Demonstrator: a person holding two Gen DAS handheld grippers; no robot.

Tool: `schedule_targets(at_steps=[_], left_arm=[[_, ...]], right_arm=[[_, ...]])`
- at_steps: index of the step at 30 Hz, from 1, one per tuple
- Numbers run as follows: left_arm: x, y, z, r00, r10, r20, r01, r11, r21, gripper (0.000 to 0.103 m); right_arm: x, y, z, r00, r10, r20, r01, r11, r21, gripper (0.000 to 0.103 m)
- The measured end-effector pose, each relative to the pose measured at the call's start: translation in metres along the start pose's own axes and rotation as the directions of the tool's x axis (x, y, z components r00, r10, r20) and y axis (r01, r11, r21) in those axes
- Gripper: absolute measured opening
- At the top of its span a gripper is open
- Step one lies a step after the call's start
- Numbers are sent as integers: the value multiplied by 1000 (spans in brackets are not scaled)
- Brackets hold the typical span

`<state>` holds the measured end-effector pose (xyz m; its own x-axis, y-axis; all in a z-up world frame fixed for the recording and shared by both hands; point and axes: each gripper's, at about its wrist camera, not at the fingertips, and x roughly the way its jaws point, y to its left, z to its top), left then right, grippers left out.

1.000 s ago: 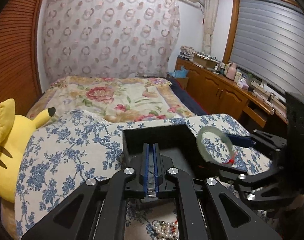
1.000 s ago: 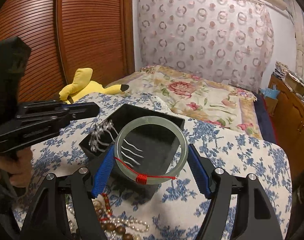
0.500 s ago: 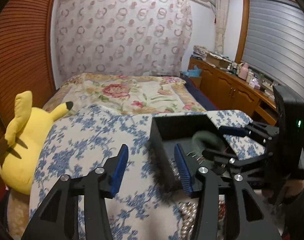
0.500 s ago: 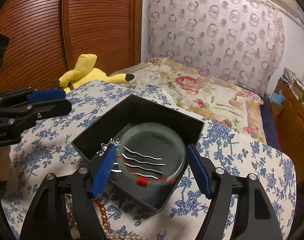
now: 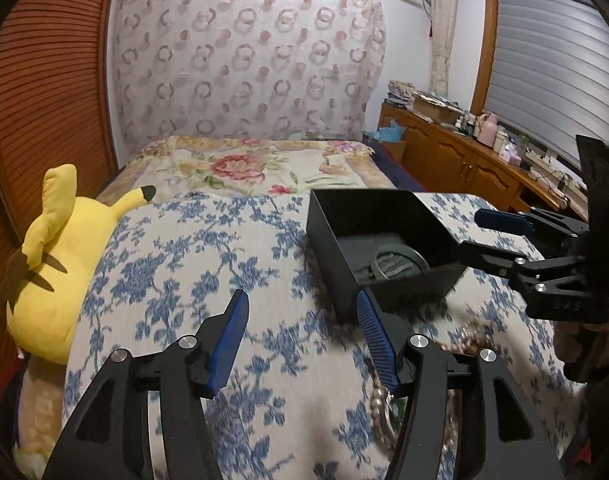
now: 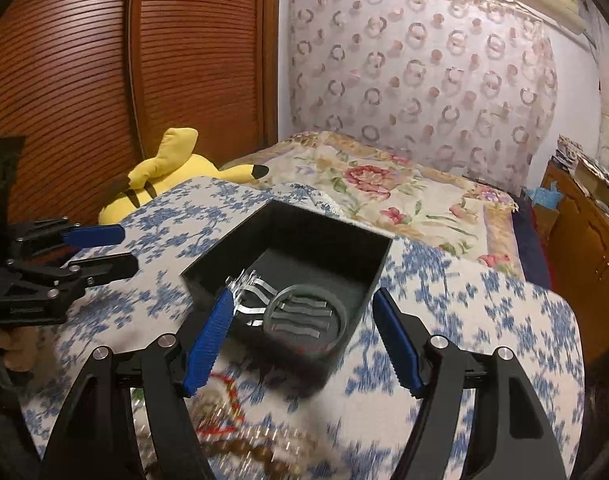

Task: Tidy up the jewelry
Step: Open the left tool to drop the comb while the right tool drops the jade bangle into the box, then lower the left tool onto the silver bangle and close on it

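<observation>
Black open box point(image 6: 288, 240) on floral cloth, green bangle point(image 6: 306, 322) and wavy silver hairpins point(image 6: 260, 294) inside, left gripper point(image 5: 300, 340) opening on nothing, right gripper point(image 6: 300, 334) spread, closing, empty

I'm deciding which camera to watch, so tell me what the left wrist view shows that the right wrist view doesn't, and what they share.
Only the left wrist view shows the window blind and the left gripper from behind, its jaws opening over bare cloth. Only the right wrist view shows the silver hair clips clearly, the red cord and brown beads in front of the box. Both show the black box with the green bangle lying inside, and the yellow plush.
</observation>
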<state>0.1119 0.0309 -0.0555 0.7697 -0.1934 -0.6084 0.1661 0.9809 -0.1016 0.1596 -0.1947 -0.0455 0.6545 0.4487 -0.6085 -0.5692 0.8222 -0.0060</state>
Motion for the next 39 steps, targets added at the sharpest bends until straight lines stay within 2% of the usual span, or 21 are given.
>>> schedule_targets(at_steps=[4, 12, 16, 22, 28, 32, 34, 36, 39], left_arm=[[-7, -10, -14, 1000, -13, -14, 13, 1000, 25, 67], [-19, -29, -39, 998, -34, -47, 37, 997, 61, 88], [-18, -37, -52, 994, -56, -92, 63, 994, 86, 89], [-9, -39, -66, 986, -62, -153, 76, 993, 89, 89], [4, -44, -64, 975, -103, -199, 128, 985, 114, 87], [9, -45, -61, 962, -156, -222, 182, 978, 103, 74], [12, -47, -58, 953, -192, -235, 218, 972, 88, 62], [15, -53, -56, 948, -209, -239, 236, 968, 91, 57], [21, -63, -52, 948, -202, -245, 233, 967, 106, 57]], right_arm=[[-14, 7, -23, 1000, -3, -20, 3, 1000, 11, 62], [-36, 12, -78, 997, -25, -73, 30, 997, 77, 62], [-39, 13, -98, 994, -25, -108, 36, 994, 101, 62], [-38, 20, -107, 991, -38, -127, 49, 996, 81, 62], [-39, 19, -107, 992, -31, -118, 41, 996, 85, 62], [-40, 16, -107, 994, -20, -109, 31, 994, 104, 62], [-41, 14, -107, 994, -11, -106, 24, 993, 114, 62], [-41, 13, -107, 995, -5, -102, 17, 992, 123, 62], [-42, 11, -107, 995, 2, -97, 10, 992, 129, 62]])
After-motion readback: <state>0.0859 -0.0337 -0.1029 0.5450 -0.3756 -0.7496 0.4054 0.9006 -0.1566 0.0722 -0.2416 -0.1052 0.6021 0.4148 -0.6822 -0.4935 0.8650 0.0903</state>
